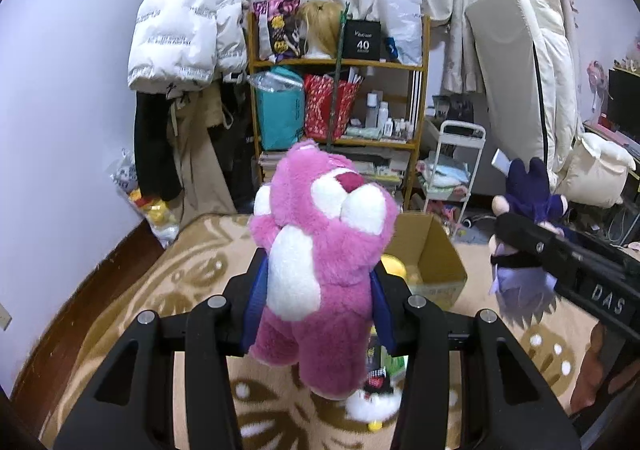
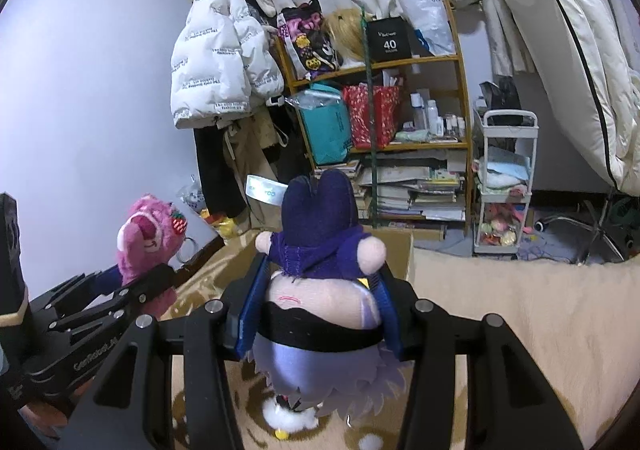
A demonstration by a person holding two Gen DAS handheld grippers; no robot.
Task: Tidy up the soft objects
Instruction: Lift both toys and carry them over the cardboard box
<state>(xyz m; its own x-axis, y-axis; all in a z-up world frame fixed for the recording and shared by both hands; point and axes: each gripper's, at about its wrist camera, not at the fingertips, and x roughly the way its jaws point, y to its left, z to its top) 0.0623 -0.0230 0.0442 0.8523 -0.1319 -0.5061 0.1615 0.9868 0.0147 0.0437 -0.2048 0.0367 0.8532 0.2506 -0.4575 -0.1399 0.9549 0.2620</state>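
Your left gripper (image 1: 318, 290) is squeezing the pink bear (image 1: 320, 250) around its tummy, with the blue pads (image 1: 256, 306) pressing in on both sides. The jaws are only partly open, because the bear is fat. Your right gripper (image 2: 316, 306) is holding the purple doll (image 2: 320, 290) the same way, around its middle. Both toys are up in the air, so they do not drag on the brown rug (image 1: 192, 262). The cardboard box (image 1: 436, 250) sits open on the rug just past the bear, with something yellow inside. I think that is where the toys should go. Behind it is the messy shelf (image 1: 340, 62).
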